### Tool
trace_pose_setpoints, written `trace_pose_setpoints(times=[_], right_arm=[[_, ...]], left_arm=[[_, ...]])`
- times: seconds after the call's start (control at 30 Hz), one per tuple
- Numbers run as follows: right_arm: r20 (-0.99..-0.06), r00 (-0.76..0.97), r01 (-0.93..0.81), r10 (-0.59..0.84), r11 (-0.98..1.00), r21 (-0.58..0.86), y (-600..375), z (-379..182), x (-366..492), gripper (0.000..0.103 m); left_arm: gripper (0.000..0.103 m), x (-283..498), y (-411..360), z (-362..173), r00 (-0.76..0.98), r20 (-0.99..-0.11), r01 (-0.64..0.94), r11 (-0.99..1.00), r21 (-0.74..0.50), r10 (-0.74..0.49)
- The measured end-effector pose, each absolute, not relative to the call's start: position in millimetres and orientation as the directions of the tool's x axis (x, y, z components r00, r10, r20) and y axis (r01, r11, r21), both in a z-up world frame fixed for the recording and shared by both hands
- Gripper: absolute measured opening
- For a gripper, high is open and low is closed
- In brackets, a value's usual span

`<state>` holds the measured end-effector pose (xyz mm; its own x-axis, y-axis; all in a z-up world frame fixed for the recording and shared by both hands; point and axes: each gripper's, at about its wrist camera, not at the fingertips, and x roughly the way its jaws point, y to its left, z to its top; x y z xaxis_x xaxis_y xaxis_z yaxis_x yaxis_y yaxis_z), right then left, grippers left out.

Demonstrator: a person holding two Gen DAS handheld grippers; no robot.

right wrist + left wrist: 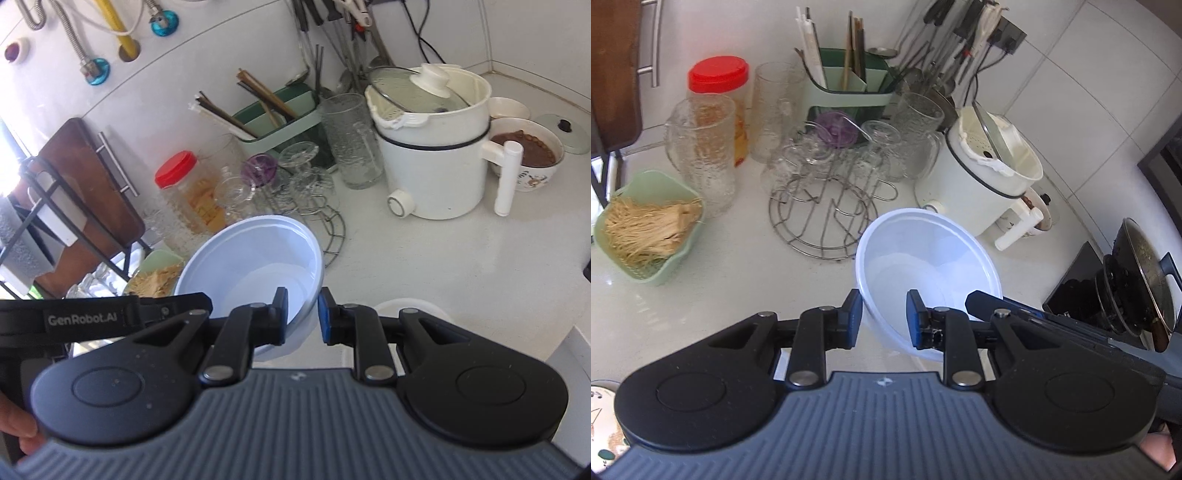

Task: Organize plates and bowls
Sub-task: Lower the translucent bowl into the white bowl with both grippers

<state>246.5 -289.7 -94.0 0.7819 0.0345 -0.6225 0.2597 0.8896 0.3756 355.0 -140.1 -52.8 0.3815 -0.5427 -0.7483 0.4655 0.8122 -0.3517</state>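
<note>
Both tongs hold the same white bowl (925, 266) above the desk (720, 295). The left tongs (882, 319) grip its near rim, and the right tongs (302, 314) grip the opposite rim. Just below the right tongs waits another bowl (413, 310), so I judge most stacking remains.

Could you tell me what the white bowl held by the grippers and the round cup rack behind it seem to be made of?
The white bowl looks like thin plastic with a smooth, slightly glossy finish: light shows through its wall and the rim is a thin rolled lip. It could be melamine. The cup rack looks like bent steel wire, shiny and silvery, with welded loops.
</note>
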Motion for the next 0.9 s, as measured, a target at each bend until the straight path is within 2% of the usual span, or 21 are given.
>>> trace_pose_setpoints(times=[0.4, 0.9], right_arm=[[-0.612, 0.784, 0.176, 0.102, 0.909, 0.377, -257.1, -89.9, 257.7, 0.021], [-0.664, 0.714, 0.031, 0.221, 0.938, 0.345, -201.7, -101.1, 274.4, 0.021]], left_arm=[[0.029, 353.0, -96.1, -48.9, 0.434, -0.737, 0.401, 0.843, -0.358, -0.519], [0.029, 332.8, -31.7, -61.3, 0.487, -0.763, 0.248, 0.905, -0.346, -0.425]])
